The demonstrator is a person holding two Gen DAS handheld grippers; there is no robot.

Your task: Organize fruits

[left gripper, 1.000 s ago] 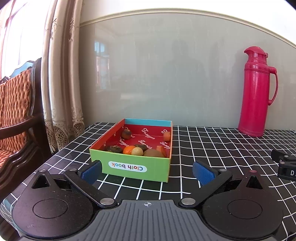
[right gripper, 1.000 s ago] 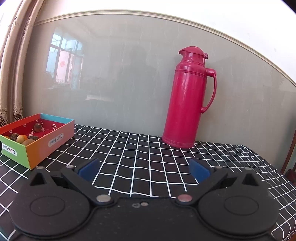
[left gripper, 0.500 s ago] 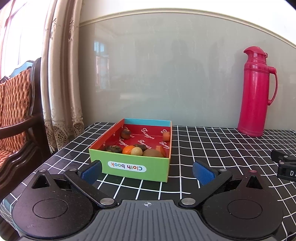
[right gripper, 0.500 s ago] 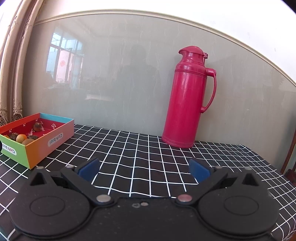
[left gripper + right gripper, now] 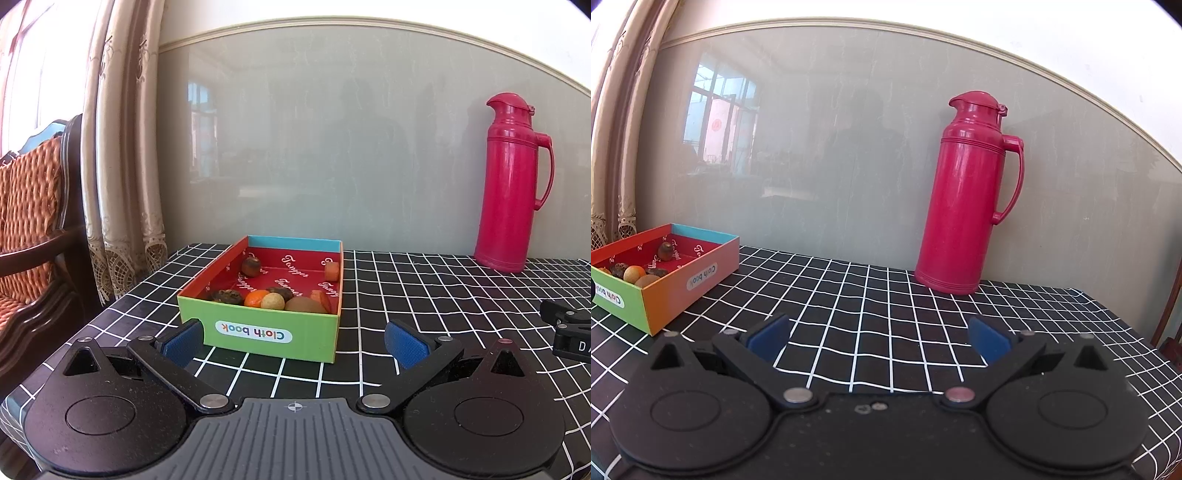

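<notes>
A colourful cardboard box (image 5: pixel 258 334) with a green "Cloth book" front stands on the checked table just ahead of my left gripper (image 5: pixel 293 341). Inside lie several small fruits: an orange one (image 5: pixel 255 297), a tan ball (image 5: pixel 272 301), a brown kiwi-like one (image 5: pixel 303 305), dark ones (image 5: pixel 251 266) and an orange piece (image 5: pixel 331 271). The left gripper is open and empty. The box also shows at the far left of the right wrist view (image 5: pixel 683 284). My right gripper (image 5: pixel 879 338) is open and empty over bare cloth.
A tall pink thermos (image 5: pixel 967 195) stands against the glossy wall panel at the back; it also shows in the left wrist view (image 5: pixel 511 184). The right gripper's black body (image 5: pixel 569 332) sits at the right edge. A curtain (image 5: pixel 122 147) and wooden chair (image 5: pixel 33 206) are beyond the table's left edge.
</notes>
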